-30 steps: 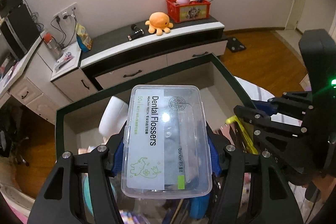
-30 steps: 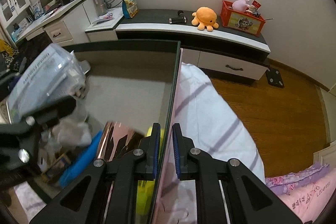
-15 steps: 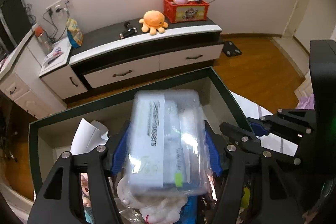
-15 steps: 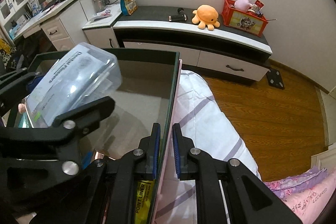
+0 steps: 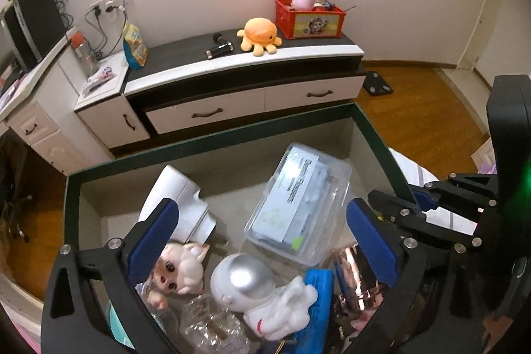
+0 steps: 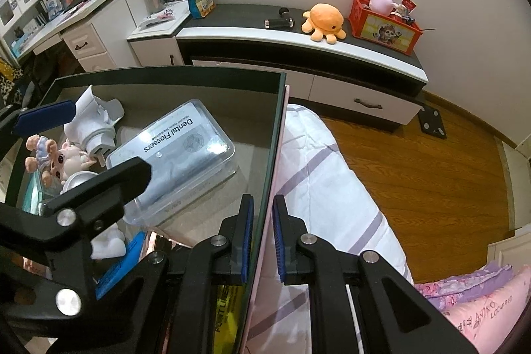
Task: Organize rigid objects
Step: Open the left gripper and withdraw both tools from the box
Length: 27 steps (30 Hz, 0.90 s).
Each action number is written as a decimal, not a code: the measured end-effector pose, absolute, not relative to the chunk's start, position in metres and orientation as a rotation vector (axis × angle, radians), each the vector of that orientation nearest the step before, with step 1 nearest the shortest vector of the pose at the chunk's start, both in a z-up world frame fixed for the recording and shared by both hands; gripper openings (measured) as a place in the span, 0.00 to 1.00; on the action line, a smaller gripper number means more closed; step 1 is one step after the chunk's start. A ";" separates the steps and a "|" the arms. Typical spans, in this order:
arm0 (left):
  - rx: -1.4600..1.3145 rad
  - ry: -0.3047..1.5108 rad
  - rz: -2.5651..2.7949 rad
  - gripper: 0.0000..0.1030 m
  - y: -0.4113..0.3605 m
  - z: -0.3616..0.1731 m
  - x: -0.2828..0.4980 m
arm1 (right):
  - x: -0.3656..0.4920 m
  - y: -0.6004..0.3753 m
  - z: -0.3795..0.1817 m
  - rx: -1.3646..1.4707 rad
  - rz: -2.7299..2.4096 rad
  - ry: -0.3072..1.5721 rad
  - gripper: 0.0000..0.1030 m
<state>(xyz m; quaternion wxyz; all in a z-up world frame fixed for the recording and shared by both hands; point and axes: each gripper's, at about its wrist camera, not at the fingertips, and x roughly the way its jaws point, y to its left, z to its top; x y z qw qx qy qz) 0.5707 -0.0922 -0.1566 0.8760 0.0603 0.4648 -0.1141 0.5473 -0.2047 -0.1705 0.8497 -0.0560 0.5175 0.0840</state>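
A clear plastic Dental Flossers case point(image 5: 298, 204) lies tilted inside the green-rimmed storage box point(image 5: 212, 145), resting on the things in there. My left gripper point(image 5: 259, 214) hovers above it with its jaws opening wide; the case is below the blue pads point(image 5: 152, 231) and touches neither. In the right wrist view the same case point(image 6: 179, 148) sits past the left gripper's fingers point(image 6: 46, 118). My right gripper point(image 6: 264, 204) is shut on the storage box's right wall point(image 6: 275, 135), one pad on each side of it.
Also in the box are a white astronaut figure point(image 5: 262, 291), a pink doll point(image 5: 179, 271), a white appliance point(image 5: 179, 201) and a blue pack point(image 5: 315, 294). White bedding point(image 6: 325, 175) lies right of the box. A low cabinet point(image 5: 245, 82) carries an orange plush octopus point(image 5: 260, 34).
The left gripper's jaws have spread wide and let go of the flossers case, which dropped into the storage box. The right gripper has kept its grip on the box's wall.
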 end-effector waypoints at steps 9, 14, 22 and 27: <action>0.187 0.909 -0.224 1.00 -0.075 -0.140 0.525 | 0.522 -0.208 -0.170 -0.111 0.187 1.088 0.11; 0.201 0.846 -0.183 1.00 -0.057 -0.129 0.486 | 0.497 -0.207 -0.168 -0.115 0.185 1.077 0.11; 0.207 0.766 -0.116 1.00 -0.039 -0.118 0.425 | 0.448 -0.199 -0.148 -0.096 0.193 1.011 0.35; 0.151 0.703 -0.112 1.00 -0.029 -0.104 0.385 | 0.411 -0.179 -0.123 -0.090 0.235 0.888 0.67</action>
